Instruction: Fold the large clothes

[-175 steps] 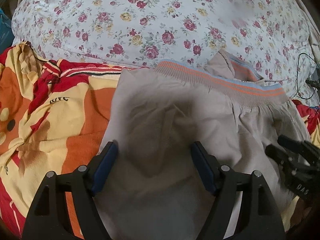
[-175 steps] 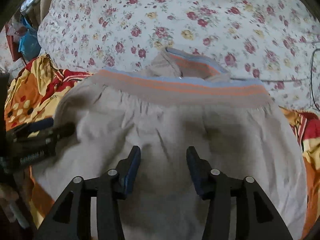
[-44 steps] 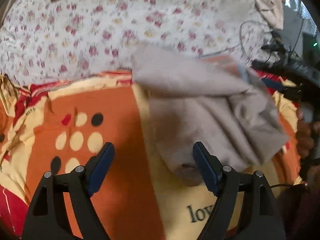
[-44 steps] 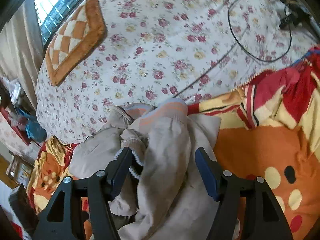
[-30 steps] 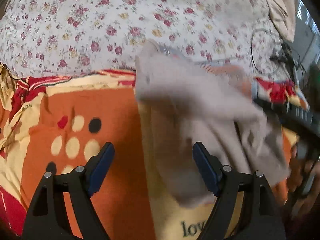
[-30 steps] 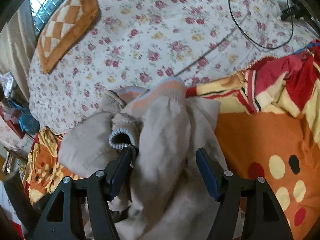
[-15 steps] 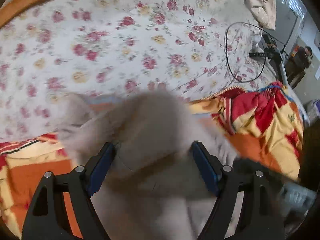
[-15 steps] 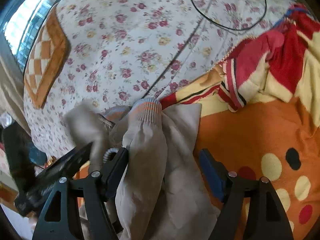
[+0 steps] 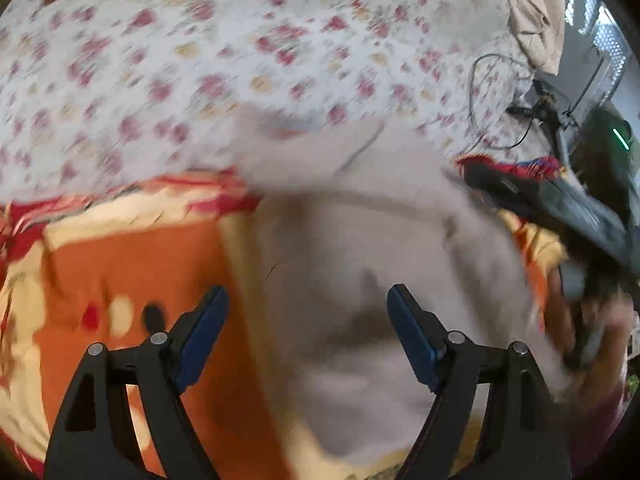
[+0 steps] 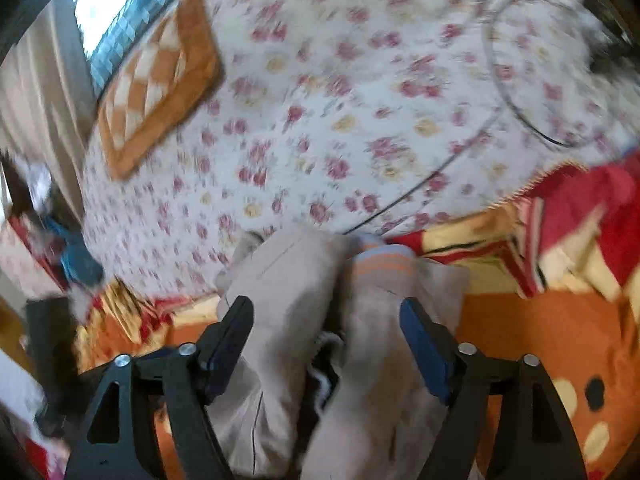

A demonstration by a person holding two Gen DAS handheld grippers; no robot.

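Beige trousers (image 10: pixel 360 360) lie bunched on the orange blanket (image 10: pixel 540 340), below the floral sheet (image 10: pixel 340 120). Fold unfinished. Left gripper (image 9: pixel 308 332) wide, empty; right gripper (image 10: pixel 326 344) opening, cloth between, unpinched.

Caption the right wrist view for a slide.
Right gripper opening over bundled beige garment on orange blanket, floral quilt behind.

A floral sheet (image 10: pixel 360 120) bears a checkered orange cushion (image 10: pixel 160 92) and black cable (image 9: pixel 496 100).
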